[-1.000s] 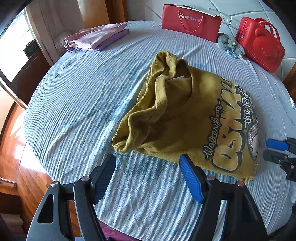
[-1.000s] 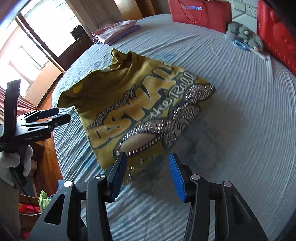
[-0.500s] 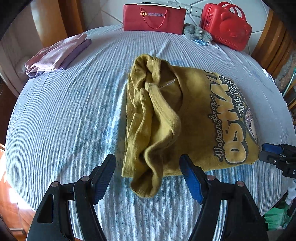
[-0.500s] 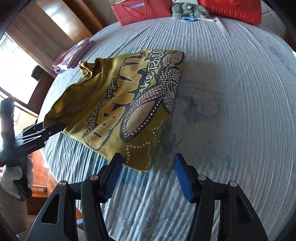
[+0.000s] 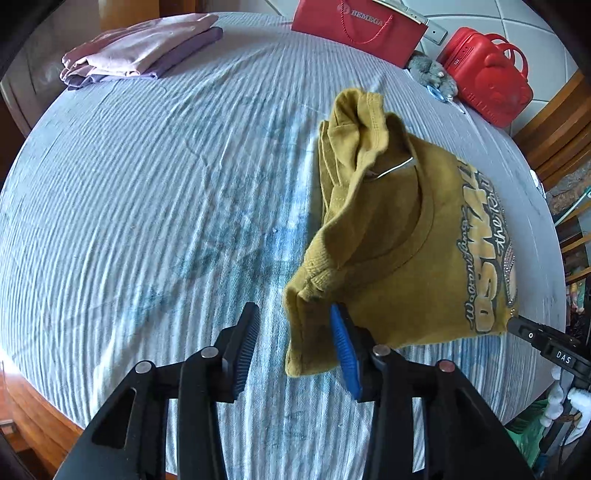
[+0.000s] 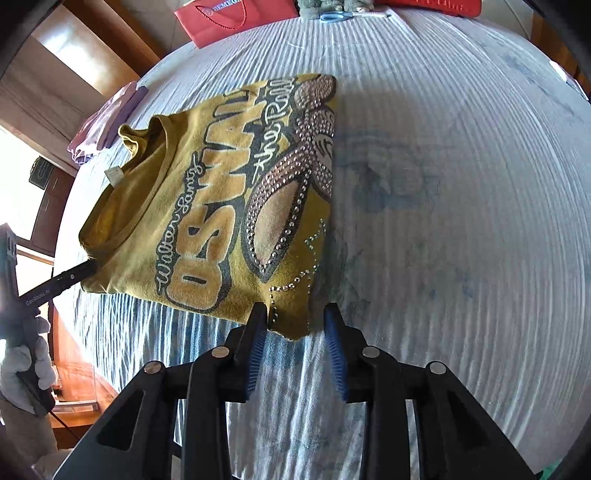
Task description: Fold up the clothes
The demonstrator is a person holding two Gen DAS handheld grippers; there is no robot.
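Note:
A mustard-yellow sweatshirt (image 5: pixel 399 240) with a printed and studded front lies partly folded on the striped blue-white tablecloth (image 5: pixel 147 203). It also shows in the right wrist view (image 6: pixel 207 206). My left gripper (image 5: pixel 295 343) is open, its jaws around the bunched sleeve end at the near left corner. My right gripper (image 6: pixel 295 343) is open, its jaws around the shirt's near hem corner. The right gripper's tip shows at the shirt's edge in the left wrist view (image 5: pixel 517 325).
A stack of folded lilac clothes (image 5: pixel 136 51) lies at the far left. A red paper bag (image 5: pixel 358 26), a grey plush toy (image 5: pixel 428 70), scissors (image 6: pixel 343 14) and a red case (image 5: pixel 487 74) stand along the far edge. A wooden chair (image 5: pixel 554 140) is at right.
Both grippers have moved in closer to the shirt: the left now straddles the sleeve end, the right straddles the hem corner. The shirt looks flatter on the right side.

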